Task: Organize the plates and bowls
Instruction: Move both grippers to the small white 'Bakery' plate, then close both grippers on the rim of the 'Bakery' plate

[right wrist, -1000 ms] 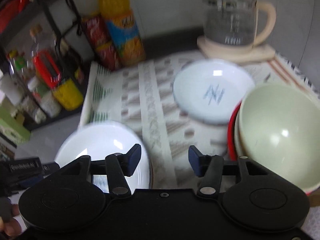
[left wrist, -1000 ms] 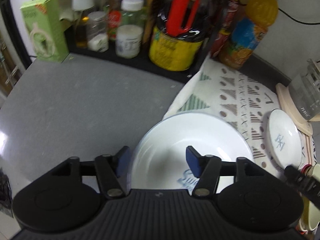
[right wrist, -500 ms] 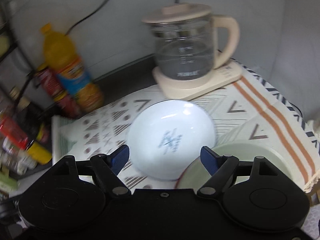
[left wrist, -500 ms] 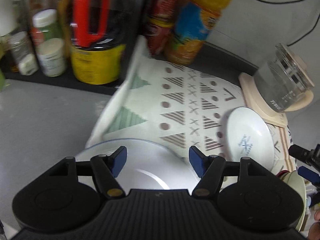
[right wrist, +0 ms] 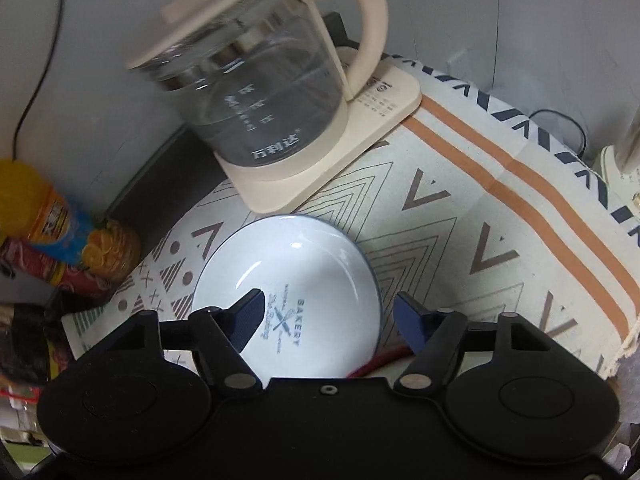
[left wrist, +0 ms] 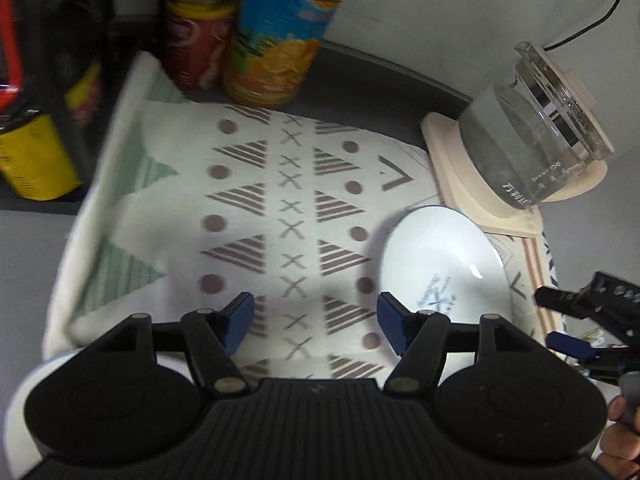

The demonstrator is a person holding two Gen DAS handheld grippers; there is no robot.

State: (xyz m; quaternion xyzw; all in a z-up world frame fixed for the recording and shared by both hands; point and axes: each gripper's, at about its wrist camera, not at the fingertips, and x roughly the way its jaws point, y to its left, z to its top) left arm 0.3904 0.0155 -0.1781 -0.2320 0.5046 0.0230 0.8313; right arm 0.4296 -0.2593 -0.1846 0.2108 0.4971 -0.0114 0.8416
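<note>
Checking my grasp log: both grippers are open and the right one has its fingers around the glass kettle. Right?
Not quite. The right gripper is open around the white plate, not the kettle, as the right wrist view shows. The left gripper is open too.

kettle (right wrist: 264, 92) behind plate (right wrist: 292, 300), patterned cloth (left wrist: 248, 216) bare

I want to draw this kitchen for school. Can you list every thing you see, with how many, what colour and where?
small plate: one, white with blue print, on the cloth before the kettle
kettle: one, clear glass with cream lid and handle, on its cream base
cloth: one, white with brown patterns, spread on the counter
juice bottle: one, orange and blue, behind the cloth
red can: one, left of the bottle
yellow container: one, far left
left hand-held gripper: one, black with blue pads, open, over the cloth
right hand-held gripper: one, black, open, above the small plate
</note>
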